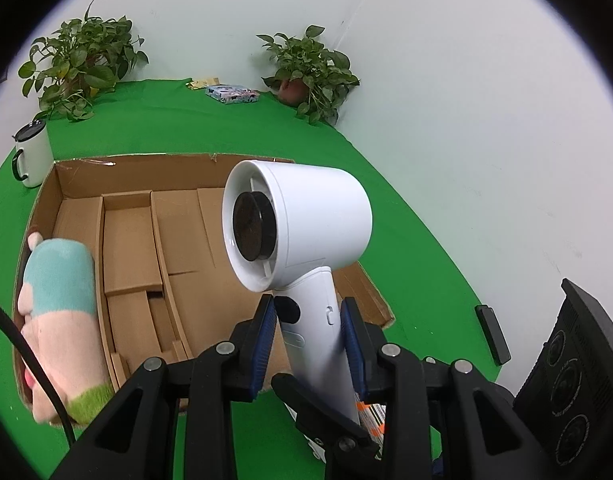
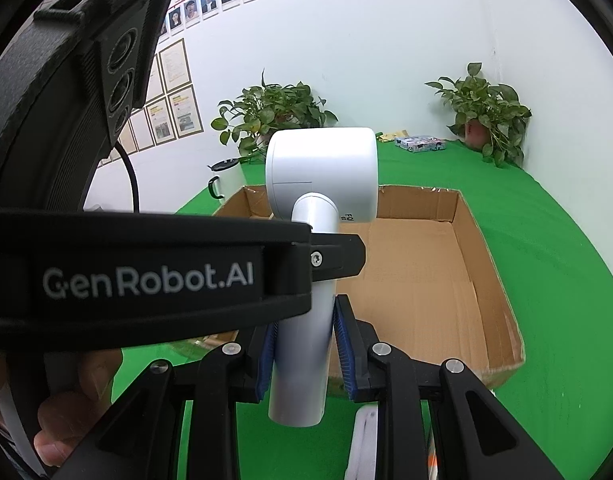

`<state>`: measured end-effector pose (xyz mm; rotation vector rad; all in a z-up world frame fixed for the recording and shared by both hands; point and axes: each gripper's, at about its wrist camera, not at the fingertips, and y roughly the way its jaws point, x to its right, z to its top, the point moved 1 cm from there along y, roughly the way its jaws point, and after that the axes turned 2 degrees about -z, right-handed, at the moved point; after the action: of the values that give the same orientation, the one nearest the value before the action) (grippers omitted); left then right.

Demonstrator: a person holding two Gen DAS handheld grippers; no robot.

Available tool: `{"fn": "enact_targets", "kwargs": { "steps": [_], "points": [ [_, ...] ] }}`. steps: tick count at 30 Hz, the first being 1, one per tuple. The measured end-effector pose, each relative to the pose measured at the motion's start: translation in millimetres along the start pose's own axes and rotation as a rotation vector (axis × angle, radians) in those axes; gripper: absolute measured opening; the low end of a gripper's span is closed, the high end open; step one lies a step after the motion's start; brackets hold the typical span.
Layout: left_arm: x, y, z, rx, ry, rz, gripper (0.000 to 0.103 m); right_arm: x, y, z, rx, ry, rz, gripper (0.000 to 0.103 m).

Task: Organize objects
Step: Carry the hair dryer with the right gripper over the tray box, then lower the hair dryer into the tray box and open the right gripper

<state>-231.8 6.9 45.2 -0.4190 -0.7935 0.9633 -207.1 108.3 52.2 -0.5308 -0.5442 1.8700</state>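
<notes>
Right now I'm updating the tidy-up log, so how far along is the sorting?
Done: the plush toy lies in the cardboard box. In hand: the white hair dryer, handle clamped by both the left gripper and right gripper, above the box. Left: the mug and patterned packet sit outside.

Your two grippers, angled downward, clamped side by side.
Your left gripper and right gripper each press blue pads on one white handle; your hand grips below.
</notes>
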Motion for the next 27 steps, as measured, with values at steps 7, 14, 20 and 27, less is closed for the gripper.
{"fn": "enact_targets", "kwargs": {
  "steps": [7,14,20,27],
  "points": [
    [-20.1,21.6,13.8,-0.024,-0.023,0.012,0.032,10.5,42.0,19.0,-0.028,0.009,0.015,0.025],
    [-43.8,54.2,14.5,-0.085,-0.065,0.014,0.031,20.6,87.3,19.4,-0.093,0.029,0.027,0.025],
    [-60.0,85.4,8.1,-0.154,-0.088,0.036,0.031,36.9,128.7,5.0,-0.160,0.068,0.052,0.025],
    [-80.8,118.9,-4.3,-0.243,-0.148,0.042,0.031,56.9,171.5,-14.9,-0.241,0.122,0.063,0.025]
  ]
}}
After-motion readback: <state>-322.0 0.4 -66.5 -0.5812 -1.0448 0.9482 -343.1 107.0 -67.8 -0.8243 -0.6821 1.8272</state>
